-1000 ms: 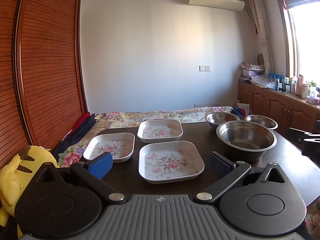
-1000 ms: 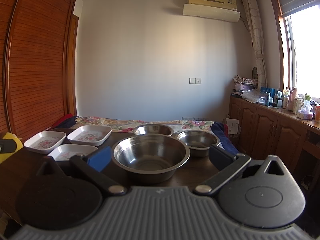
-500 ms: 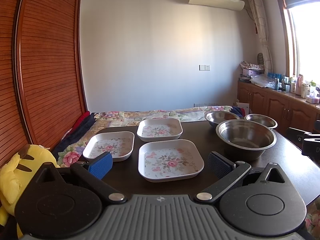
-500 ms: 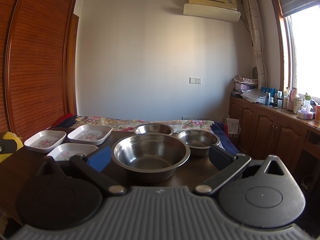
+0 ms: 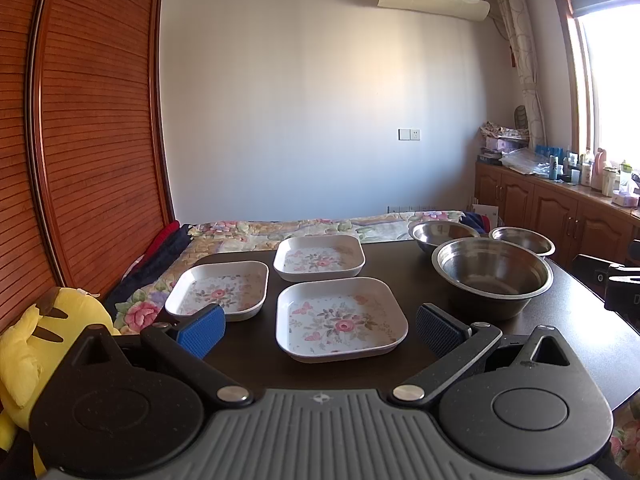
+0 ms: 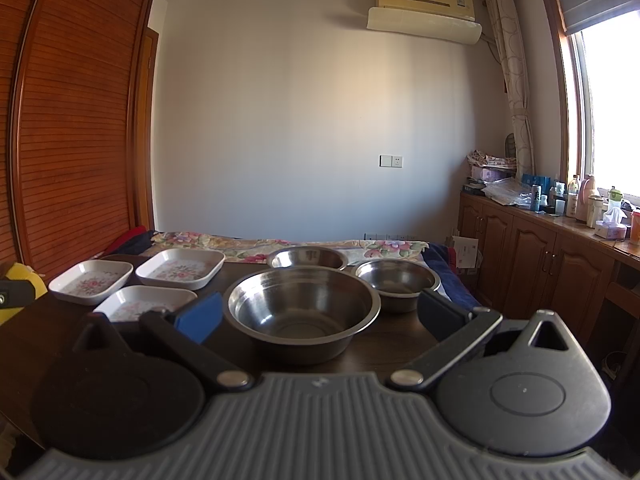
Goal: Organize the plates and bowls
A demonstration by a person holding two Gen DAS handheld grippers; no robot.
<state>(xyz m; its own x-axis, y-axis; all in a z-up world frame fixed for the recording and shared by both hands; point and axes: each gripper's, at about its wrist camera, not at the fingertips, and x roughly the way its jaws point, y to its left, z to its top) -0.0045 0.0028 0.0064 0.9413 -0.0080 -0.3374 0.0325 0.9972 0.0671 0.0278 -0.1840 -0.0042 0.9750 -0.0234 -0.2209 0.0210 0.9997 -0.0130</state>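
left wrist view
- left gripper (image 5: pixel 320 326): jaws spread wide, nothing between them, held above the near edge of the dark table (image 5: pixel 580 320)
- nearest plate (image 5: pixel 341 324): square floral plate, dead ahead between the blue pad and the dark pad, flat on the table
- other plates: left plate (image 5: pixel 220 290) ahead-left, just beside the nearest one; far plate (image 5: pixel 319 258) directly behind it; all three apart, none stacked
- big bowl (image 5: pixel 494 276): ahead-right, outside the jaw span
- small bowls: two behind the big bowl, far bowl (image 5: pixel 442 234) and right bowl (image 5: pixel 522 239)
- key relation: nearest plate lies straight along this gripper's axis, near rim facing the tool; left hand is the nearer one for plates

right wrist view
- right gripper (image 6: pixel 320 314): jaws wide apart, empty, above the near table edge
- big bowl (image 6: pixel 304 314): straight ahead, centred between the pads, upright, rim up
- far bowl (image 6: pixel 307 257) and right bowl (image 6: pixel 398 282): behind it, right bowl just beside its rim; touching or not, cannot tell
- plates: all well to the left, nearest plate (image 6: pixel 140 304) partly hidden by the blue pad
- key relation: bowls sit on this gripper's side; right hand nearer for bowls

judgement
- step: nothing moved yet; likely plates by left, bowls by right
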